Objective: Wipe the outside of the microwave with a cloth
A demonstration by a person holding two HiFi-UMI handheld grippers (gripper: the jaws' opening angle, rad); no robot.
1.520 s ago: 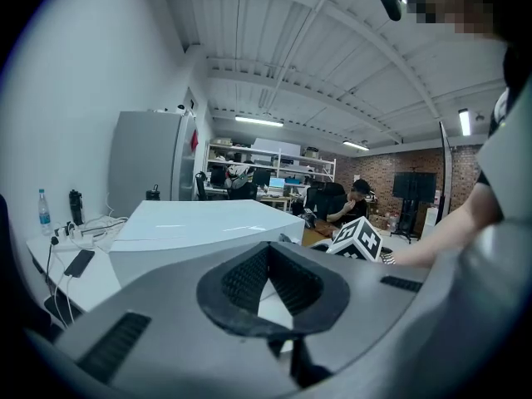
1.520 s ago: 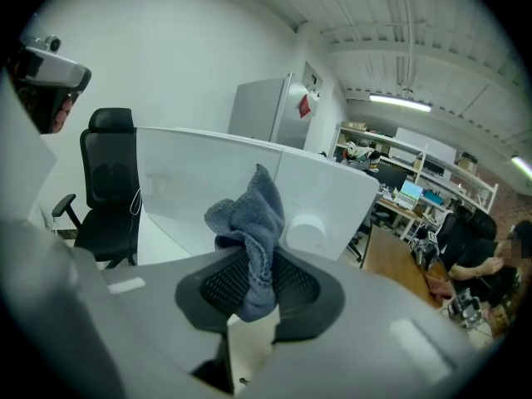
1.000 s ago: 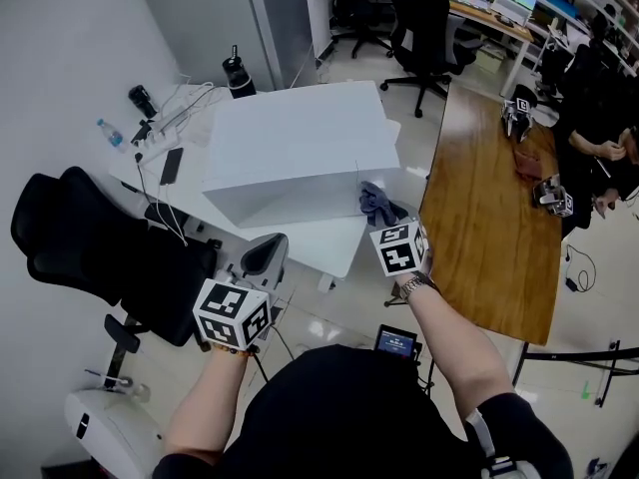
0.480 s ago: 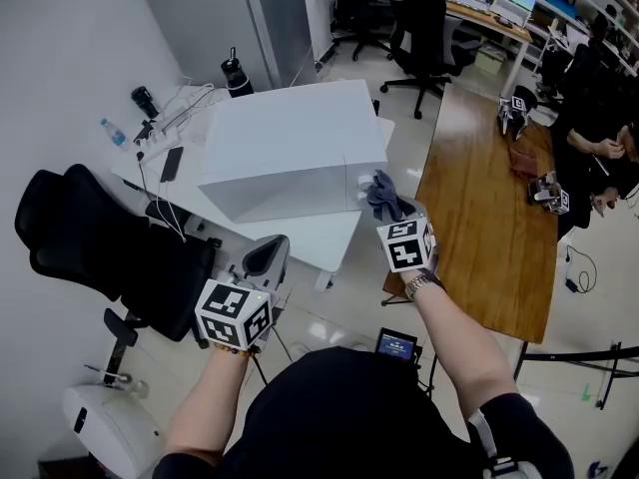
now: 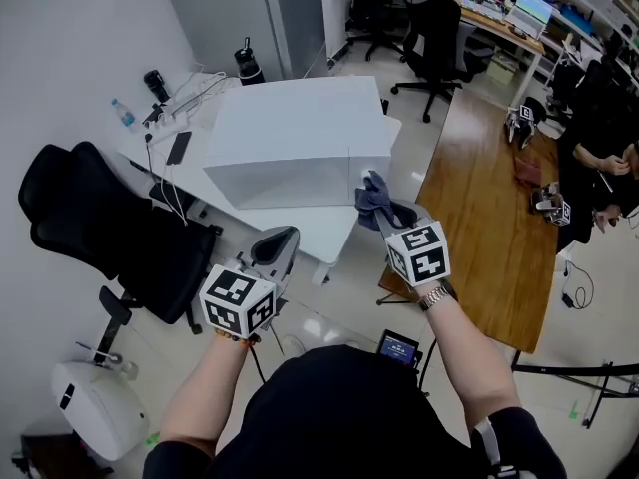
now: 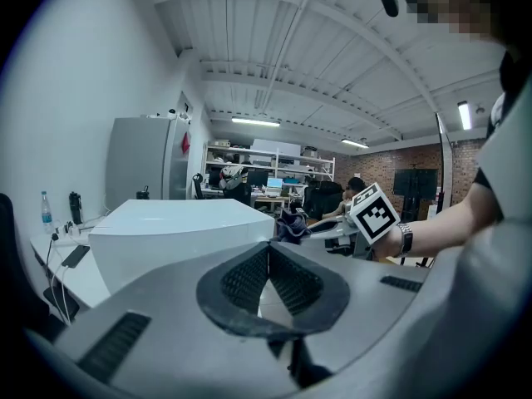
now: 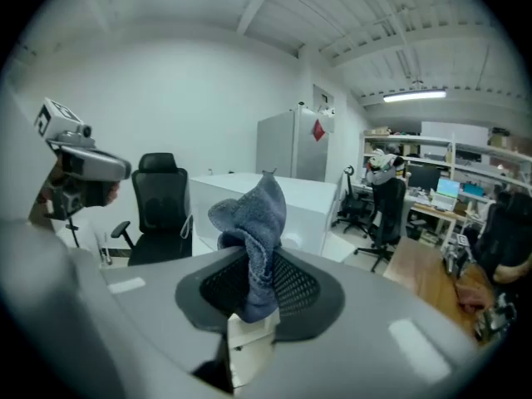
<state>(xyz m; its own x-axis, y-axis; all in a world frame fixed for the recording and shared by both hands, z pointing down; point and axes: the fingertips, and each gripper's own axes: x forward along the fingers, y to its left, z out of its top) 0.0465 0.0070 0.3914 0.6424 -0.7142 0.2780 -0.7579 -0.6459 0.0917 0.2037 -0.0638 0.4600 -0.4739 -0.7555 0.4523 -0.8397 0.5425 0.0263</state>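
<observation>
The white, box-like microwave (image 5: pixel 297 138) stands on a white table (image 5: pixel 321 230); it also shows in the left gripper view (image 6: pixel 166 231) and far off in the right gripper view (image 7: pixel 249 194). My right gripper (image 5: pixel 379 208) is shut on a grey-blue cloth (image 5: pixel 373 198), held up near the microwave's front right corner; the cloth (image 7: pixel 253 231) sticks up between the pads. Lower left, short of the table's front edge, my left gripper (image 5: pixel 282 238) is shut with nothing in it, jaw tips (image 6: pixel 268 252) together.
A black office chair (image 5: pixel 110 233) stands left of the table. A phone (image 5: pixel 180 148), cables, a bottle (image 5: pixel 124 116) and a dark flask (image 5: pixel 249 66) are at the table's far left. A long wooden table (image 5: pixel 489 208) lies to the right, with a seated person (image 5: pixel 604 148) beyond.
My right gripper has risen and moved forward with the cloth, from below the table's front edge up to the microwave's front right corner. The left gripper has drifted slightly forward.
</observation>
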